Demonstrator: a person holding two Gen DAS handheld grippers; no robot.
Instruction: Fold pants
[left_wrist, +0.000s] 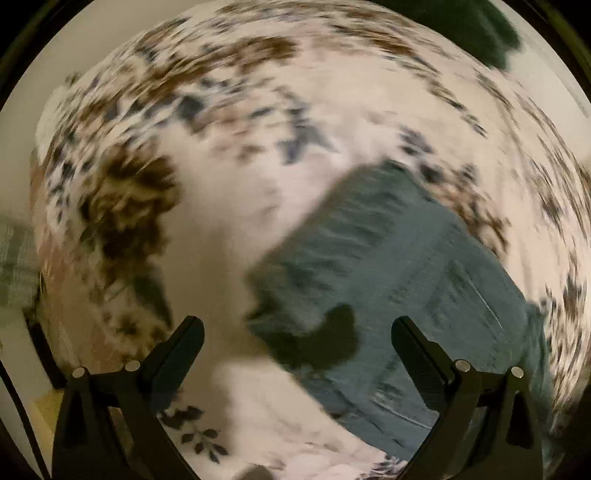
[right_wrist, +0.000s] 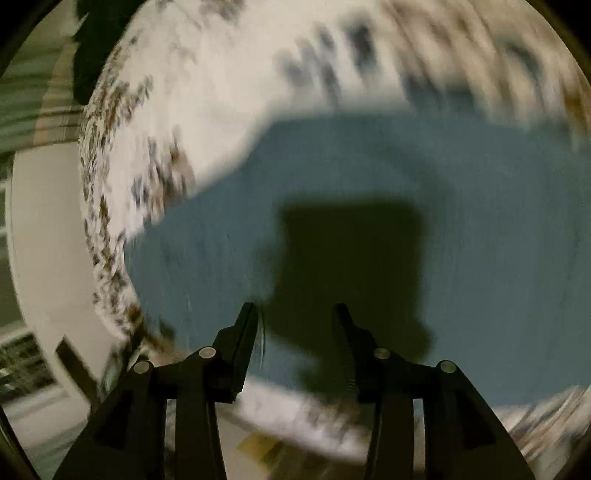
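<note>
Blue denim pants (left_wrist: 388, 266) lie flat on a bed with a white floral cover (left_wrist: 229, 192). In the left wrist view they sit right of centre and my left gripper (left_wrist: 297, 325) hangs open and empty above their near left edge. In the right wrist view the pants (right_wrist: 369, 166) fill the middle and right. My right gripper (right_wrist: 295, 308) is open and empty just above the denim, casting a dark shadow on it. Both views are blurred by motion.
The bed cover (right_wrist: 207, 110) spreads around the pants on all sides. The bed's left edge drops to a pale floor (right_wrist: 44, 240). A dark garment or object (left_wrist: 491, 33) lies at the far end of the bed.
</note>
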